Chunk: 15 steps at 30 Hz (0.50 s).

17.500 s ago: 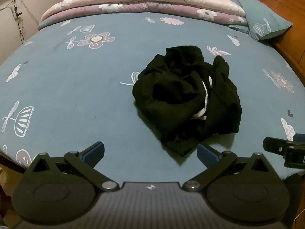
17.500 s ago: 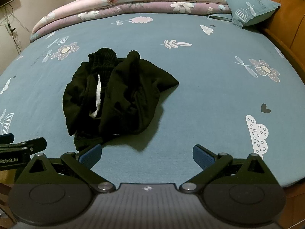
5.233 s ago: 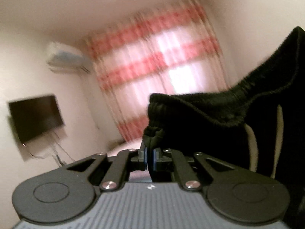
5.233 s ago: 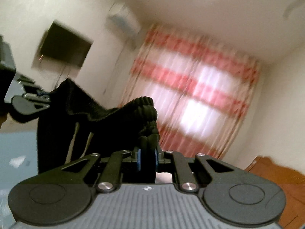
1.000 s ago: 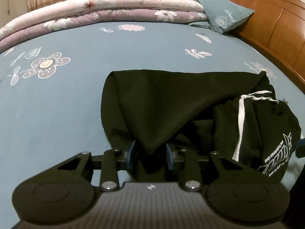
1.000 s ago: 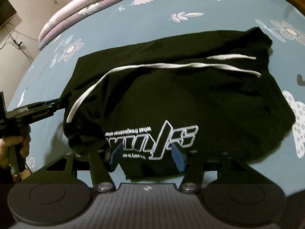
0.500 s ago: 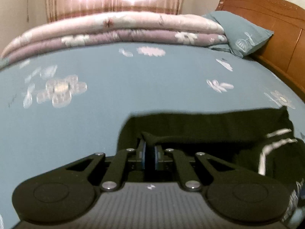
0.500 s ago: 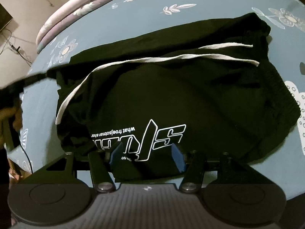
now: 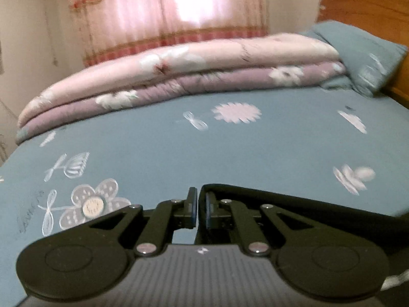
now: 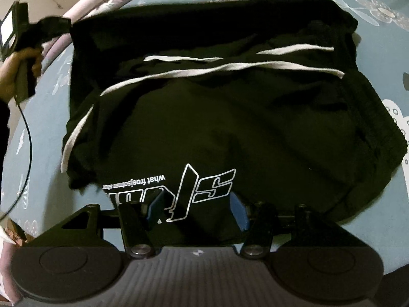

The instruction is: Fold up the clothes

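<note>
The black shorts (image 10: 230, 117) sprawl mid-bed (image 9: 230, 143), soft, light, floppy. The left gripper (image 9: 199, 206) is clenched on their far corner; the right gripper (image 10: 196, 209) gapes astride the near hem. Corners and hems grip best.

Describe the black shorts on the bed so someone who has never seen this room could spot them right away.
On the blue flowered bedsheet, near the front edge, lie the black shorts. They are the only dark thing there, with white drawstrings and outlined white lettering.
</note>
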Tool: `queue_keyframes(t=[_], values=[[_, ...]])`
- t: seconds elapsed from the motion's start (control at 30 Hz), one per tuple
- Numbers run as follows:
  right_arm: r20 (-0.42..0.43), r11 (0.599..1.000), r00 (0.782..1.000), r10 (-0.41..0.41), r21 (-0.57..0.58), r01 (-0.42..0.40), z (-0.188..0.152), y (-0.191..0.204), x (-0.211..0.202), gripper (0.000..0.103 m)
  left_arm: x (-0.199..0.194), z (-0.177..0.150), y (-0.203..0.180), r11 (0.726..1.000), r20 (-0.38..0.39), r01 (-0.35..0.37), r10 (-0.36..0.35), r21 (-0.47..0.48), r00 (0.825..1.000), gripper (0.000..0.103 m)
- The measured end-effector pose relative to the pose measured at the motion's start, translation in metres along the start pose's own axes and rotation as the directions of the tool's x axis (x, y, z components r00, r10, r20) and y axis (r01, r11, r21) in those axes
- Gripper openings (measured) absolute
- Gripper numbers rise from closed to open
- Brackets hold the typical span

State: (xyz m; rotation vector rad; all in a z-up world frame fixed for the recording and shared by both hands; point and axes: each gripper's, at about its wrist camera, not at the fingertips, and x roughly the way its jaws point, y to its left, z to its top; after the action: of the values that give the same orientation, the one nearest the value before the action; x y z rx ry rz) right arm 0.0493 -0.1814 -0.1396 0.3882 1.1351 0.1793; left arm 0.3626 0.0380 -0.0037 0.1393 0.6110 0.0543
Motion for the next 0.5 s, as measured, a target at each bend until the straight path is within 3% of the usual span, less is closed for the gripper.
queue_keyframes(t=[0.17, 0.27, 0.3, 0.37, 0.5], values=[[-0.015, 1.000, 1.000, -0.008, -0.004, 0.008, 0.000, 0.000, 0.006, 0.062, 0.041, -0.016, -0.012, 0.999, -0.113, -0.009, 0.012, 0.033, 0.994, 0.016], [-0.016, 1.000, 1.000, -0.005, -0.010, 0.005, 0.000, 0.000, 0.004, 0.065, 0.050, -0.040, -0.017, 0.998, -0.191, 0.006, 0.005, 0.060, 0.982, 0.041], [-0.016, 1.000, 1.000, -0.006, -0.012, 0.005, 0.000, 0.001, 0.004, 0.065, 0.049, -0.048, -0.017, 0.997, -0.211, 0.018, -0.003, 0.070, 0.977, 0.046], [-0.012, 1.000, 1.000, -0.008, -0.022, 0.008, -0.002, 0.003, 0.001, 0.065, 0.040, -0.054, -0.013, 0.996, -0.223, 0.039, -0.019, 0.086, 0.975, 0.046], [0.001, 0.999, 1.000, 0.012, -0.030, -0.012, -0.005, 0.010, -0.004, 0.065, -0.001, -0.059, -0.006, 0.989, -0.202, 0.075, -0.047, 0.130, 0.978, 0.053]])
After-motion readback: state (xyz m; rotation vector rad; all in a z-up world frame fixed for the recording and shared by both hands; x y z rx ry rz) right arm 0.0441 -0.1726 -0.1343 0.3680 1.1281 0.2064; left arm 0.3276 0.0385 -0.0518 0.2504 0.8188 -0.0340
